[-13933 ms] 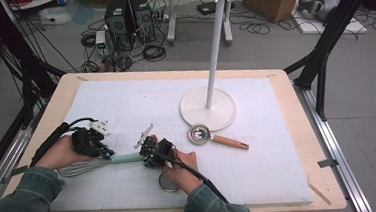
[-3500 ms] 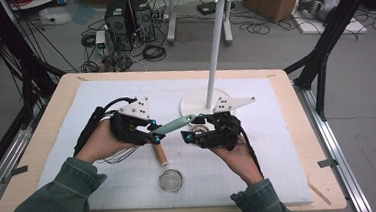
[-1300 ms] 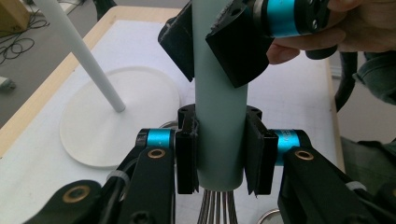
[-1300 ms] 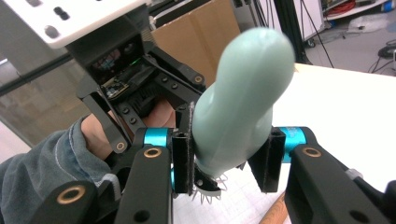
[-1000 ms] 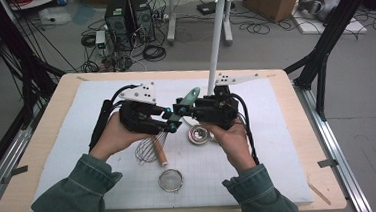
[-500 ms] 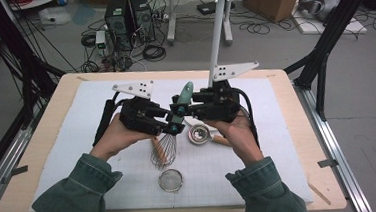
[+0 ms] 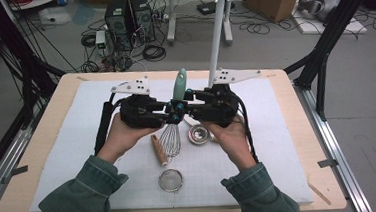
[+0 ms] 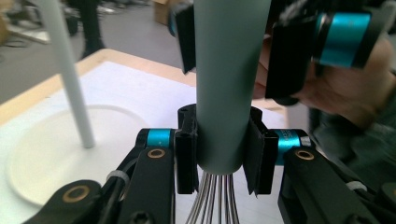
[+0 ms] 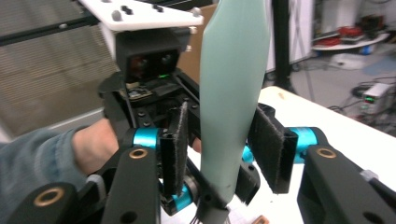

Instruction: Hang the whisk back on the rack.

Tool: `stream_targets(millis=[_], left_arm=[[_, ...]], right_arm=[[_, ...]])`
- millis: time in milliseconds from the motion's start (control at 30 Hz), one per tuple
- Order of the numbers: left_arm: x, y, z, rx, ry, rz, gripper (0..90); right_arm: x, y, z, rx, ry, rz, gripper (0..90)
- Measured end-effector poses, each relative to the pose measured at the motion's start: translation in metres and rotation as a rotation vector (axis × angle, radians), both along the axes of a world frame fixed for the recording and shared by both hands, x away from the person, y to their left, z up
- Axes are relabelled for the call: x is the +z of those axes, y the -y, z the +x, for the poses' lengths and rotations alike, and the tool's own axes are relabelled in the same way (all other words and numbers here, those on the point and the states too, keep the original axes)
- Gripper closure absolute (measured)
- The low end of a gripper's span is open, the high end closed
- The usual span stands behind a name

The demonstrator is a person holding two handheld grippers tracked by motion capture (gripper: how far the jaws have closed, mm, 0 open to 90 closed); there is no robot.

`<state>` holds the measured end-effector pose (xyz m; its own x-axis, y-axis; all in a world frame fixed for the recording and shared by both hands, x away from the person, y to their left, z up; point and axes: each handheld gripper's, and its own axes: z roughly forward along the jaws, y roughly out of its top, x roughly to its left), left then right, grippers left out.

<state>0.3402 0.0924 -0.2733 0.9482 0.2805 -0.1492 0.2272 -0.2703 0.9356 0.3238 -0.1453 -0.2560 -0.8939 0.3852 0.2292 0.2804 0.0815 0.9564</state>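
table [image 7: 44, 161] with its white mat carries, from largest to smallest, the white hanging stand [image 7: 216, 39] at the far middle, the whisk [image 7: 176, 112] that you hold above the mat, the wooden-handled measuring cup [image 7: 198, 134], and the small strainer [image 7: 171, 180] nearest you. you have the whisk upright between your hands, green handle up and wires down, in front of the stand's pole. your left gripper [image 8: 219, 161] clamps the handle's lower end just above the wires; its pads press on both sides. your right gripper [image 9: 224, 149] straddles the handle higher up; its jaws have just been opening, and a gap shows between at least one pad and the handle, so it reads as released. judged from this, the lift and the turn to upright are done, and you are regripping. what is left: raising the whisk to the hooks at the stand's top and hanging it there, then probably the cup and the strainer, both untouched on the mat.
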Motion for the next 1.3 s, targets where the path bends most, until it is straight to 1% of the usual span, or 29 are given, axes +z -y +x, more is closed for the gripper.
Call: stream_targets(millis=[33, 67, 167, 233, 267, 300, 367, 433, 467, 500, 533, 600, 667, 700, 733, 767, 800, 900, 1000, 1133, 1300], left_arm=[[0.0, 0.001, -0.001, 0.02, 0.006, -0.005, 69.1], [0.0, 0.001, -0.001, 0.029, 0.01, -0.003, 69.1], [0.0, 0.004, -0.002, 0.037, 0.02, 0.003, 69.1], [0.0, 0.005, -0.003, 0.045, 0.022, -0.001, 69.0], [0.0, 0.005, -0.002, 0.042, 0.027, 0.006, 69.0], [0.0, 0.006, -0.003, 0.047, 0.022, 0.002, 69.0], [0.0, 0.006, -0.003, 0.039, 0.021, 0.003, 69.0], [-0.001, 0.006, -0.003, 0.036, 0.022, 0.005, 68.2], [-0.001, 0.006, -0.005, 0.06, 0.037, 0.014, 65.8], [0.0, 0.005, -0.006, 0.06, 0.036, 0.01, 61.2], [0.0, 0.004, -0.006, 0.059, 0.03, 0.001, 59.6], [0.0, 0.001, -0.007, 0.069, 0.041, 0.007, 54.6], [0.001, -0.003, -0.009, 0.065, 0.046, 0.012, 52.7], [0.001, -0.005, -0.01, 0.074, 0.055, 0.021, 51.2], [0.001, -0.008, -0.011, 0.071, 0.059, 0.039, 49.1], [0.0, -0.009, -0.012, 0.07, 0.055, 0.048, 48.4], [0.0, -0.011, -0.013, 0.07, 0.061, 0.063, 46.8], [-0.003, -0.016, -0.017, 0.076, 0.083, 0.08, 43.7], [-0.006, -0.022, -0.02, 0.082, 0.088, 0.088, 41.3], [-0.013, -0.032, -0.02, 0.095, 0.083, 0.094, 38.9], [-0.02, -0.048, -0.021, 0.12, 0.082, 0.089, 37.2]], right_arm=[[-0.001, 0.0, 0.0, -0.008, 0.004, 0.003, 60.0], [-0.001, -0.001, 0.0, -0.026, 0.006, 0.012, 61.2], [-0.002, -0.003, 0.0, -0.049, 0.002, 0.016, 63.5], [-0.002, -0.004, 0.0, -0.049, 0.008, 0.013, 64.6], [-0.002, -0.003, 0.0, -0.05, 0.012, 0.012, 66.2], [-0.002, -0.003, 0.0, -0.044, 0.011, 0.013, 66.6], [-0.002, -0.003, 0.001, -0.04, 0.014, -0.001, 67.3], [-0.002, -0.001, 0.002, -0.018, 0.013, -0.005, 67.4], [-0.001, -0.001, 0.002, -0.014, 0.013, -0.012, 67.5], [-0.001, 0.0, 0.002, -0.003, 0.028, -0.023, 67.5], [0.0, 0.0, 0.002, 0.003, 0.031, -0.022, 67.5], [0.0, 0.002, 0.003, 0.012, 0.034, -0.025, 67.6], [0.001, 0.006, 0.004, 0.015, 0.036, -0.025, 67.6], [0.002, 0.008, 0.005, 0.013, 0.032, -0.028, 67.6], [0.002, 0.01, 0.006, 0.012, 0.038, -0.025, 67.6], [0.002, 0.012, 0.006, 0.009, 0.038, -0.027, 67.6], [0.002, 0.014, 0.006, 0.009, 0.041, -0.031, 67.5], [0.003, 0.016, 0.006, 0.01, 0.051, -0.047, 67.5], [0.004, 0.019, 0.007, 0.011, 0.048, -0.053, 67.6], [0.004, 0.022, 0.01, 0.018, 0.044, -0.062, 67.6], [0.007, 0.027, 0.014, 0.017, 0.04, -0.077, 67.6]])
